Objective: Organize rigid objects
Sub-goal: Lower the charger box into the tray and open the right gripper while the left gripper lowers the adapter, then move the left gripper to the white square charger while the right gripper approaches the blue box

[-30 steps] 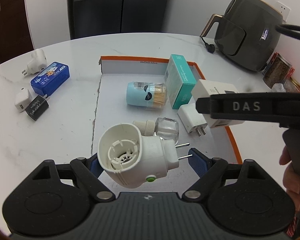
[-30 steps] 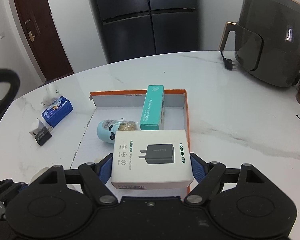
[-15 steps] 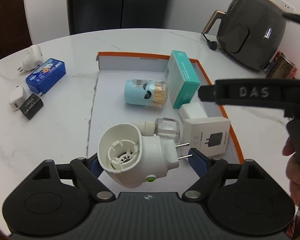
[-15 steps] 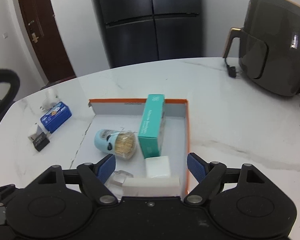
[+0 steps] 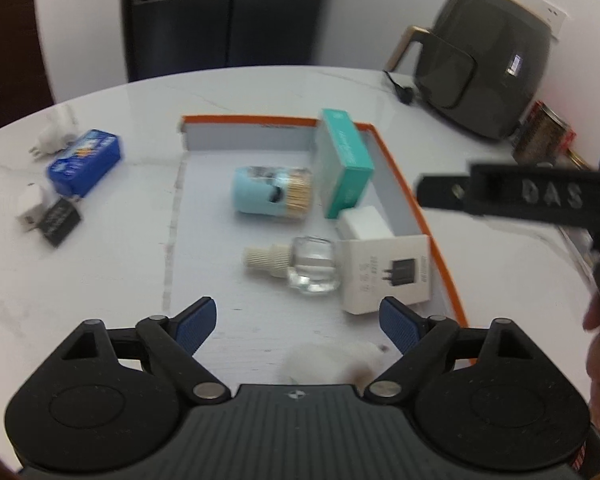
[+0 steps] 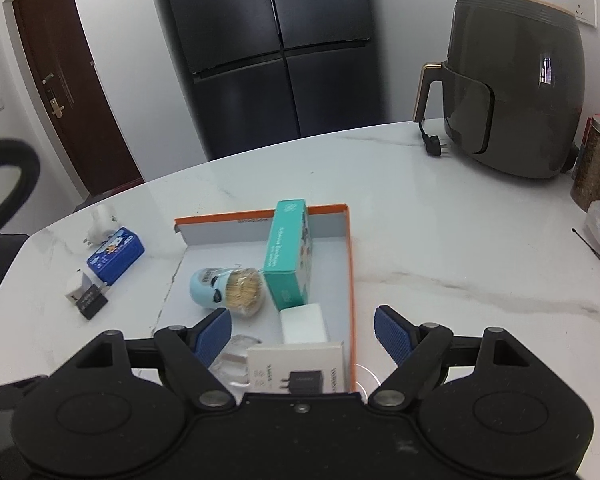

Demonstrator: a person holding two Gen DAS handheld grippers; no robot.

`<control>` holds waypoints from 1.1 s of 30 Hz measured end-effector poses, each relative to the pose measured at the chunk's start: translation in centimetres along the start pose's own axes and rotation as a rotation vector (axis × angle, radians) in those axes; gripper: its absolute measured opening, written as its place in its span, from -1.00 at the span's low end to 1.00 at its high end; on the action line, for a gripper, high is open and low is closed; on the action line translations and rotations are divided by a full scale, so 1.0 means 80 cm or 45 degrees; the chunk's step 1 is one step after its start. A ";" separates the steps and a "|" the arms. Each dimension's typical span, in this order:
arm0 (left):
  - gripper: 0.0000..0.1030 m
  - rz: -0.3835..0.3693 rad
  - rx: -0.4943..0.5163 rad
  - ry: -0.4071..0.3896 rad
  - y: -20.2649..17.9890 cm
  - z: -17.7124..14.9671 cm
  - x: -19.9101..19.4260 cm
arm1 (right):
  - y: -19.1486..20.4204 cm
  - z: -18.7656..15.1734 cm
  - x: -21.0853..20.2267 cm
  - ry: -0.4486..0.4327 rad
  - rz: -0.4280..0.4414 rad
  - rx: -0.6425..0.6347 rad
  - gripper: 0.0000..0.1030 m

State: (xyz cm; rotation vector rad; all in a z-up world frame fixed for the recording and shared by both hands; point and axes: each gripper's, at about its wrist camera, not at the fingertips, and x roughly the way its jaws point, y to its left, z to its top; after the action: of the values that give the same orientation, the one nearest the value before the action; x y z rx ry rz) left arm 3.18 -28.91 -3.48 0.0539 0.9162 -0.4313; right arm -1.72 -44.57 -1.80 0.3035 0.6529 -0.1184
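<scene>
Release done on both sides. Left gripper (image 5: 296,318) jaws now wide apart and empty; a second ago they were clamped on the white plug-in diffuser (image 5: 332,362), which now shows as a blurred white blob just below the jaws, on the floor of the orange-rimmed tray (image 5: 404,184) at its near end. Blur too heavy to tell its pose or whether it has settled.

Right gripper (image 6: 302,330) jaws also apart, nothing between them. The white charger box (image 5: 388,274) it was carrying a second ago now lies flat in the tray's near right corner, against the orange rim, touching the clear glass refill bottle (image 5: 300,266) on its left and the white plug adapter (image 5: 366,222) behind it. Right gripper sits higher and pulled back compared with half a second ago.

Also in tray, unchanged: teal carton (image 5: 346,160) along the right wall, light-blue toothpick holder (image 5: 272,196) lying on its side mid-tray.

Judgement: two more items filed, so six things in tray. Still out on the bench (image 5: 100,264), left of the tray: blue box (image 5: 85,162), white plug (image 5: 54,136) behind it, small white cube charger (image 5: 30,208) and black charger (image 5: 60,222) touching each other. Those four look like the remaining work; left gripper is nearer to them, both grippers free to go.
</scene>
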 end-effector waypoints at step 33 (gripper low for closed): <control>0.84 0.313 -0.185 -0.039 0.271 0.074 -0.026 | 0.233 -0.004 0.041 0.041 0.144 -0.109 0.82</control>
State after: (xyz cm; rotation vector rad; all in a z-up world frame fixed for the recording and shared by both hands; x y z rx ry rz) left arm 14.89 -9.71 -1.14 0.0264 0.8961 -0.1361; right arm 4.47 -26.78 0.39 0.2596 0.6690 0.0228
